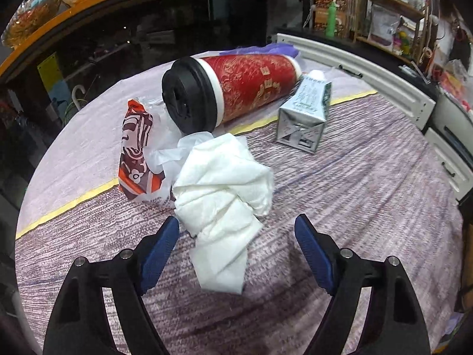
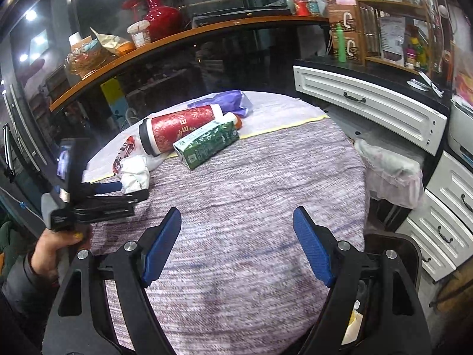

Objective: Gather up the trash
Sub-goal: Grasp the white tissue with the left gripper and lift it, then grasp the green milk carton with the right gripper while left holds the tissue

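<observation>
We held the left gripper [image 1: 236, 230] released over the cloth-covered table [image 1: 354, 192], the crumpled white tissue [image 1: 224, 183] lying untouched between its parted jaws, nearer the left finger.

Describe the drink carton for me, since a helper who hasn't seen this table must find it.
On the purple woven tablecloth, find the red cup with a black lid lying on its side. The carton lies against it: the only boxy piece, green and white with a white cap.
</observation>
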